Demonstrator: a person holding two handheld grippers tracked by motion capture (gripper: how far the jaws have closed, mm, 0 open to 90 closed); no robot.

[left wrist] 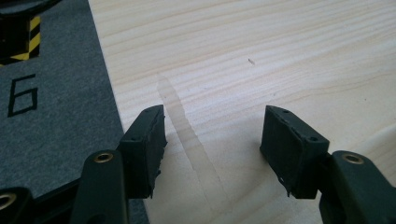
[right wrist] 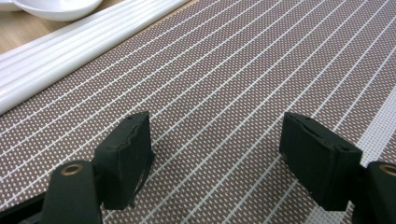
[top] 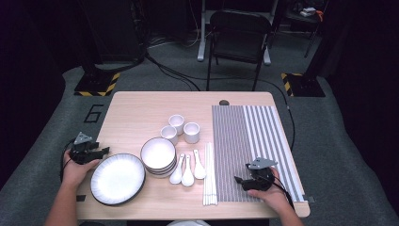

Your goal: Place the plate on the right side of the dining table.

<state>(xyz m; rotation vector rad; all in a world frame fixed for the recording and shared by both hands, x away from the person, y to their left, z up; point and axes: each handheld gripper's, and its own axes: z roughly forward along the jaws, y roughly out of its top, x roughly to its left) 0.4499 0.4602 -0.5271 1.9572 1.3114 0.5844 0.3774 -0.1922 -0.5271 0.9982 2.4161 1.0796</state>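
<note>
Two hand-held grippers rest at the near corners of the pale wooden counter (top: 136,108), and neither carries anything, so I judge the work to be at its very start, a table setting waiting to be laid out. The left hand-held gripper (top: 101,151) sits at the counter's left edge, just beside the large white round plate with a dark ribbed rim (top: 117,178), its jaws spread wide over bare wood with nothing between them. The right hand-held gripper (top: 238,180) hovers low over the brown woven placemat with thin white stripes (top: 230,150), jaws likewise spread and empty. That placemat lies flat on the right half of the counter, partly overlapping a second, paler placemat with broad grey and white stripes (top: 266,136), and its near edge runs close to the counter's front. Along its left border lie long white chopsticks (top: 210,174), and left of those three white ceramic spoons (top: 187,170), a stack of white bowls (top: 158,155) and three small white cups (top: 180,128). Since the right gripper is already over the mat, the next move probably calls for lowering to the mat's near edge and closing on the thin weave, which looks limp and flat, so the lower jaw would have to slide under it cleanly.
</note>
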